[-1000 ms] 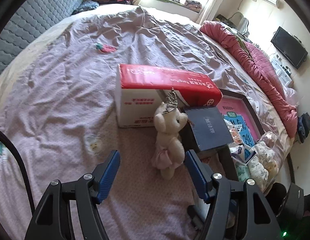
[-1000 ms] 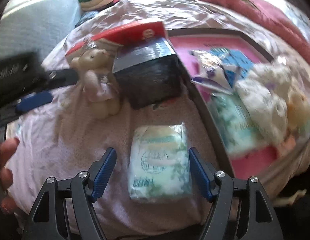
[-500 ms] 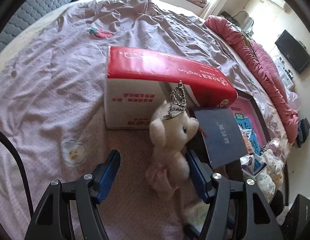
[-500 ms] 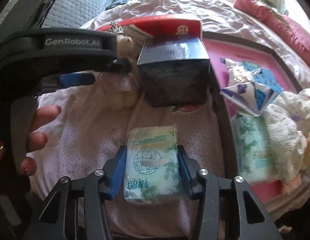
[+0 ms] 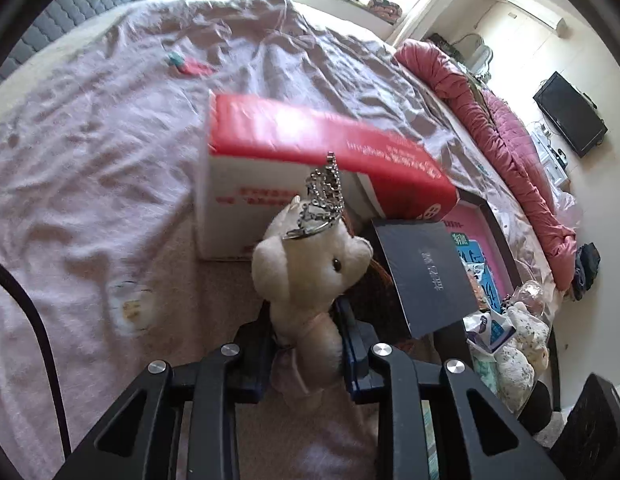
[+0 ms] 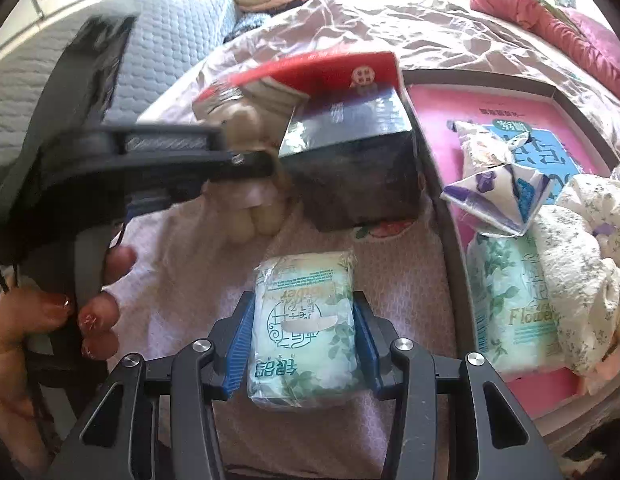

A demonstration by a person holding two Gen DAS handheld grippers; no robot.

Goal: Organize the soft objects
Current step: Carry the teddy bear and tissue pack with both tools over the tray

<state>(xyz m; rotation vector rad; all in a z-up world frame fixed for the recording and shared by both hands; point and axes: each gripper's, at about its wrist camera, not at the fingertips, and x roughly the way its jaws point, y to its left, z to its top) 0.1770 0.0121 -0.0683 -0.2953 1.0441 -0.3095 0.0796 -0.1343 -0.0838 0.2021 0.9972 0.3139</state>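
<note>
**Claws clamped on bear and tissue pack**

Bear [image 5: 310, 272] sits between the blue pads of my left claw [image 5: 306, 344], which has just been closing and now squeezes its waist. It stands upright on the bed [image 5: 90, 200], a small silver crown [image 5: 321, 196] on its head, face turned toward the dark box [image 5: 425, 272] beside it. Behind it lies the red-and-white carton [image 5: 278, 160], touching the dark box at one end.

My right claw [image 6: 304, 336] is pressed on both sides of the tissue pack [image 6: 306, 320], a pale green pack that lies flat on the pink sheet in front of the dark box [image 6: 349, 160]. This claw's jaws closed earlier in the last second and now hold steady on the pack.

In the right wrist view I see my left hand [image 6: 50, 320] wrapped around the other claw's black handle, with the bear [image 6: 254, 200] hanging below its jaws.

To the right of the pack lies the tray [image 6: 449, 240], dark-rimmed with a pink floor. It holds a second green pack [image 6: 505, 300], a purple-and-white packet [image 6: 493, 184] and a floral cloth bundle [image 6: 573, 264]. A rolled pink quilt [image 5: 517, 152] runs along the far edge of the bed.
</note>
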